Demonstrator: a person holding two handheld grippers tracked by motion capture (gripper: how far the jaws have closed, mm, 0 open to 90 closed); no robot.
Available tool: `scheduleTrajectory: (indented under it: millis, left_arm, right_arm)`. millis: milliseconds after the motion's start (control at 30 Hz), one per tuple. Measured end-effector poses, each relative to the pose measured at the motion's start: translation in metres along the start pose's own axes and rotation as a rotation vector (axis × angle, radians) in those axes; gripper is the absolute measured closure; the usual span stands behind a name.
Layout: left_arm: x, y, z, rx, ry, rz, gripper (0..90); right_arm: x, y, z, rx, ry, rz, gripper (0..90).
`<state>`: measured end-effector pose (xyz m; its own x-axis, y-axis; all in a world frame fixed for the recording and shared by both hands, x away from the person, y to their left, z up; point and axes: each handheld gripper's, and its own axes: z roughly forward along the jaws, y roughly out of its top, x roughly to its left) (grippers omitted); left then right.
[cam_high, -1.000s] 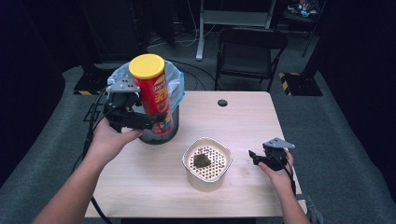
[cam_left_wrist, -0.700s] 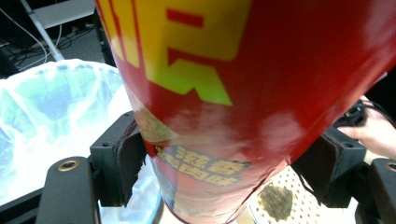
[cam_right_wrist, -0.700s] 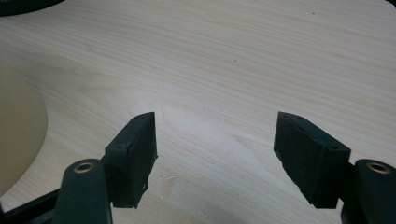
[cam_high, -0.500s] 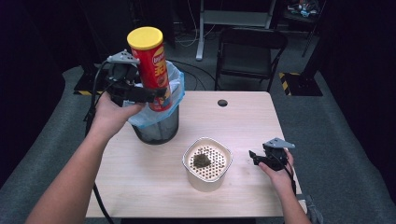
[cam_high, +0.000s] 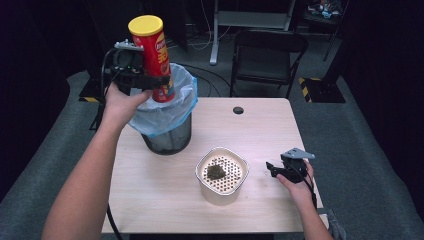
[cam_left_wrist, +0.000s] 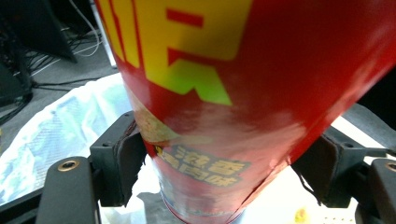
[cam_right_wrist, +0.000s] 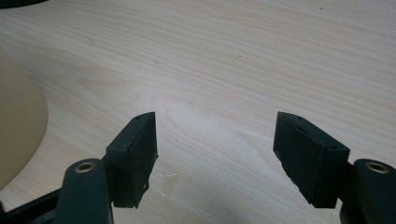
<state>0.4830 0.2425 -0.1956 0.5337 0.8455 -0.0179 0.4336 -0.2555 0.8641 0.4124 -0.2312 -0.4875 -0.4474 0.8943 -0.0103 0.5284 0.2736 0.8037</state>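
A person's left gripper (cam_high: 150, 80) has its jaws pinching a tall red chip can (cam_high: 151, 57) at its lower half, holding it above a bin (cam_high: 167, 132) lined with a blue bag (cam_high: 175, 112). The can leans slightly, its yellow lid well above the jaws. The right gripper (cam_high: 272, 169) rests on the table (cam_high: 260, 125), jaws spread and empty, a perforated cup (cam_high: 222, 175) just beside them. Gripped this low, the can could tip or slip on its glossy wall and miss the bin.
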Motion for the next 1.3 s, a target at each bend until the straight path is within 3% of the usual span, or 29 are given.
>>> scheduleTrajectory:
  millis: [567, 967, 1100, 1167, 1300]
  left_arm:
    - [0.037, -0.024, 0.035, 0.045, 0.069, -0.119, 23.5]
    - [0.054, -0.040, 0.052, 0.148, 0.114, -0.196, 23.2]
    - [0.058, -0.042, 0.049, 0.156, 0.180, -0.239, 13.3]
    - [0.058, -0.044, 0.045, 0.149, 0.213, -0.237, 12.8]
    - [0.058, -0.045, 0.036, 0.130, 0.181, -0.207, 14.0]
  right_arm:
    - [0.003, 0.000, 0.003, 0.008, 0.017, -0.018, 30.1]
    - [0.004, -0.001, 0.005, 0.017, 0.019, -0.025, 30.1]
    - [0.004, -0.001, 0.005, 0.019, 0.019, -0.025, 30.1]
    - [0.004, -0.001, 0.005, 0.014, 0.019, -0.022, 30.1]
    - [0.004, 0.000, 0.005, 0.018, 0.018, -0.024, 30.1]
